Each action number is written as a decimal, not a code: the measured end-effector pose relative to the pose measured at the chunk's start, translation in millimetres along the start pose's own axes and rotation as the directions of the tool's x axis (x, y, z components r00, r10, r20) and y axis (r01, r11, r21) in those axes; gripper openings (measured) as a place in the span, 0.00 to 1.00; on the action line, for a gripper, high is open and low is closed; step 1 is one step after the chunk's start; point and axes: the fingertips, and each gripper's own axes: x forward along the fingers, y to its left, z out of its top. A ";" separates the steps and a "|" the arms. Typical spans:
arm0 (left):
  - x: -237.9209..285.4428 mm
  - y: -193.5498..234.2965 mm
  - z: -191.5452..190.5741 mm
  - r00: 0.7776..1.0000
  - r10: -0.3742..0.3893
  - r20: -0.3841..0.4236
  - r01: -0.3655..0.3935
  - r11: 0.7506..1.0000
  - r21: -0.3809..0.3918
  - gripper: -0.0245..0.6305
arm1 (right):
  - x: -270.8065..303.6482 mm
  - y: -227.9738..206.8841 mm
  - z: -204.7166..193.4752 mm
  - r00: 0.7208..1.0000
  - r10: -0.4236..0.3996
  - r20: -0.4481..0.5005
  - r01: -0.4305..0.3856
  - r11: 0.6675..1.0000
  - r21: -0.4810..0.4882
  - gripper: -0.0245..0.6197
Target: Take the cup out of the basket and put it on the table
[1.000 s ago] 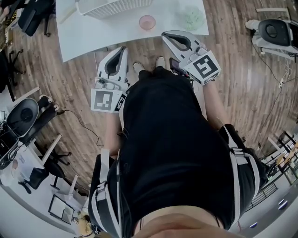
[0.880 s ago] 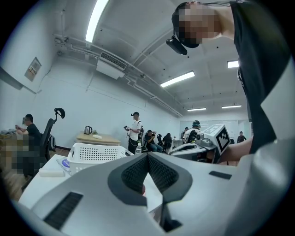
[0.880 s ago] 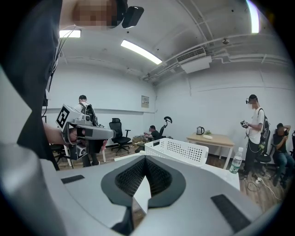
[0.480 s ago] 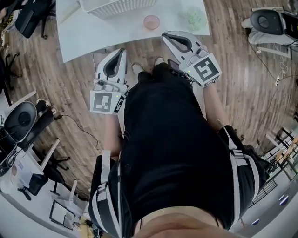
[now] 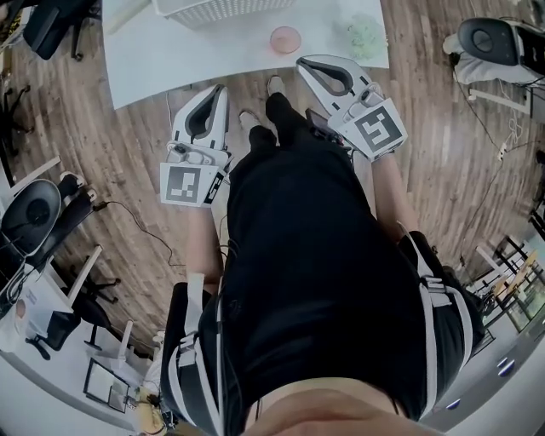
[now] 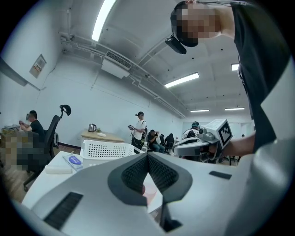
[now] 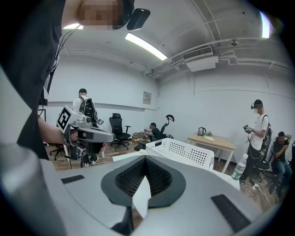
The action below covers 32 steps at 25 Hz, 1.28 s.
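- Head view: the left gripper (image 5: 218,90) and the right gripper (image 5: 303,63) are held in front of the person's body, above the floor, close to the near edge of the tabletop (image 5: 170,60).
- Each gripper's own view shows its jaws pressed together with nothing between them, so neither gripper carries anything.
- The cup (image 5: 285,38) is pink and stands upright on the tabletop, not far from the near edge and apart from both grippers.
- The basket (image 5: 221,7) is white and stands behind the cup, toward the far edge. The cup is outside it.
- A green thing (image 5: 366,34) lies to the right of the cup. I cannot tell what it is.
- In my judgement the task is finished: the cup is out of the basket, rests on the tabletop and is released, so no step seems to be left.
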 end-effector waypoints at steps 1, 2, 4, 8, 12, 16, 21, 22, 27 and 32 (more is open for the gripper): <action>0.9 2.2 1.8 1.000 0.008 0.000 -0.008 1.000 -0.002 0.07 | 3.8 -3.0 -0.4 1.000 0.002 -0.005 -0.002 1.000 -0.003 0.07; 2.2 4.3 3.4 1.000 0.015 0.001 -0.015 1.000 -0.004 0.07 | 7.7 -7.1 -1.2 1.000 0.002 -0.013 -0.002 1.000 -0.008 0.07; 6.8 9.2 5.8 1.000 0.027 0.001 -0.027 1.000 -0.007 0.07 | 15.6 -16.7 -1.1 1.000 0.000 -0.022 0.000 1.000 -0.020 0.07; 20.8 18.7 11.3 0.999 0.040 -0.002 -0.040 0.999 0.004 0.07 | 26.2 -35.5 7.5 1.000 0.007 -0.007 -0.007 0.999 -0.033 0.07; 43.0 24.0 20.4 0.999 0.045 -0.002 -0.045 0.999 0.013 0.07 | 32.8 -58.4 13.6 1.000 0.008 0.024 -0.007 1.000 -0.026 0.07; 66.6 30.1 26.9 0.999 0.045 -0.008 -0.045 0.999 0.019 0.07 | 42.9 -80.4 17.3 0.998 0.019 0.056 -0.018 1.000 -0.025 0.07; 100.8 37.3 34.4 0.998 0.068 -0.015 -0.068 0.998 0.004 0.07 | 49.0 -113.7 17.0 0.996 0.037 0.079 -0.037 0.999 -0.006 0.07; 106.8 39.4 35.1 0.997 0.076 -0.015 -0.076 0.997 -0.003 0.07 | 51.0 -119.4 16.2 0.996 0.043 0.079 -0.043 0.999 -0.003 0.07; 127.5 49.4 34.4 0.992 0.123 -0.018 -0.124 0.992 -0.012 0.07 | 67.0 -136.2 8.7 0.994 0.088 0.069 -0.087 0.996 -0.017 0.07; 127.1 61.5 35.4 0.985 0.174 -0.018 -0.174 0.985 -0.008 0.07 | 81.1 -140.0 10.6 0.991 0.119 0.064 -0.118 0.993 -0.017 0.07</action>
